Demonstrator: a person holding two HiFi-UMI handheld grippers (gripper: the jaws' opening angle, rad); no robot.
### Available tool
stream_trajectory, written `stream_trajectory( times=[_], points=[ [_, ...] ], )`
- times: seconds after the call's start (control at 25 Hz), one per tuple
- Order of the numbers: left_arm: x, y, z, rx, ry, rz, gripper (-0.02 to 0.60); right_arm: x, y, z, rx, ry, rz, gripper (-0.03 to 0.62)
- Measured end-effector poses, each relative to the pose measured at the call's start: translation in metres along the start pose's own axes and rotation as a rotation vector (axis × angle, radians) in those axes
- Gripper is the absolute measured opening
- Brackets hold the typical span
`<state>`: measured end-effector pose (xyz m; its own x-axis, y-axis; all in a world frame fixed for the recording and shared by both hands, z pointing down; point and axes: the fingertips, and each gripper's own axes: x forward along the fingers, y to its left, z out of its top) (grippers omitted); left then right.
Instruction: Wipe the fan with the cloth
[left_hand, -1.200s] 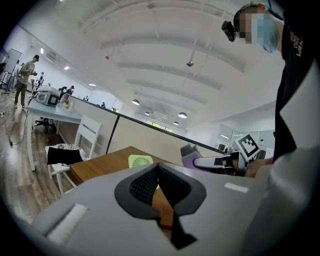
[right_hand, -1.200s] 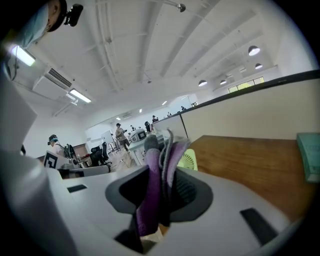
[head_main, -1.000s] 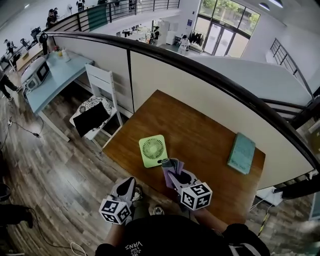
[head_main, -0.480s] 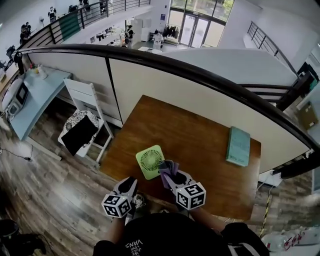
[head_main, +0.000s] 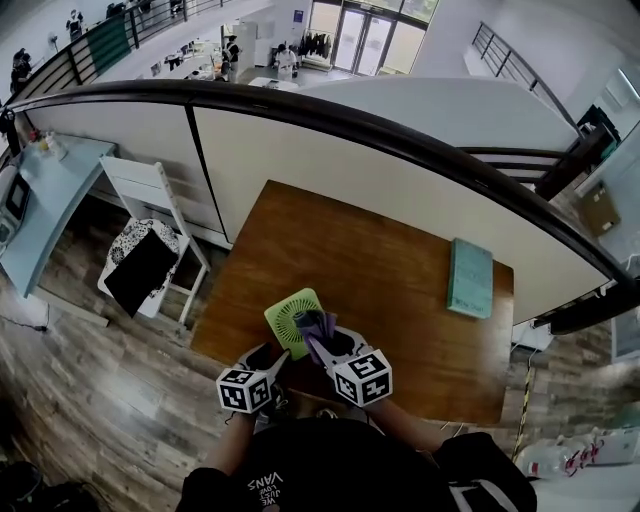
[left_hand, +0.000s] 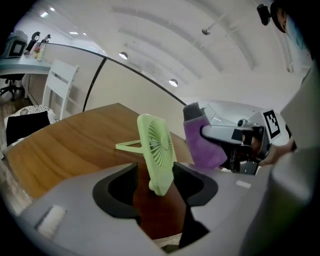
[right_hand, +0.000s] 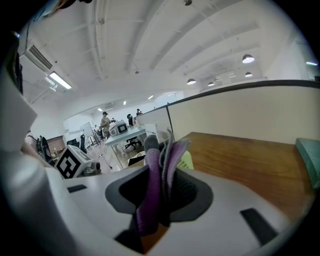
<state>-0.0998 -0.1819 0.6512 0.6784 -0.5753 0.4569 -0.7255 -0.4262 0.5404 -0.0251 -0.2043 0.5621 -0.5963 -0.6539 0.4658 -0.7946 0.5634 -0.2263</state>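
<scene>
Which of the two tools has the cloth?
The right tool, shut on the purple cloth. The left tool holds nothing: its jaws have just been opening and stand apart, with the green fan showing between them, ungripped.

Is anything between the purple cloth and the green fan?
Nothing visible does. The cloth, gripped in the right claw, hangs just beside the fan with only open space between. The left claw, its jaws just opened, straddles the fan's lower corner.
</scene>
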Motion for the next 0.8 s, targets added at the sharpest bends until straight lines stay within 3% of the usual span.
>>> stream_trajectory(
  times=[0.4, 0.64, 0.8],
  points=[
    [0.036, 0.008, -0.008, 0.060, 0.090, -0.027, 0.209, 0.050, 0.026, 0.000, -0.137, 0.058, 0.085, 0.112],
    [0.038, 0.001, -0.009, 0.054, 0.086, -0.092, 0.130, 0.066, 0.037, -0.001, -0.173, 0.079, 0.121, 0.112],
    [0.038, 0.003, -0.010, 0.050, 0.092, -0.102, 0.126, 0.072, 0.037, -0.004, -0.179, 0.090, 0.138, 0.111]
  ],
)
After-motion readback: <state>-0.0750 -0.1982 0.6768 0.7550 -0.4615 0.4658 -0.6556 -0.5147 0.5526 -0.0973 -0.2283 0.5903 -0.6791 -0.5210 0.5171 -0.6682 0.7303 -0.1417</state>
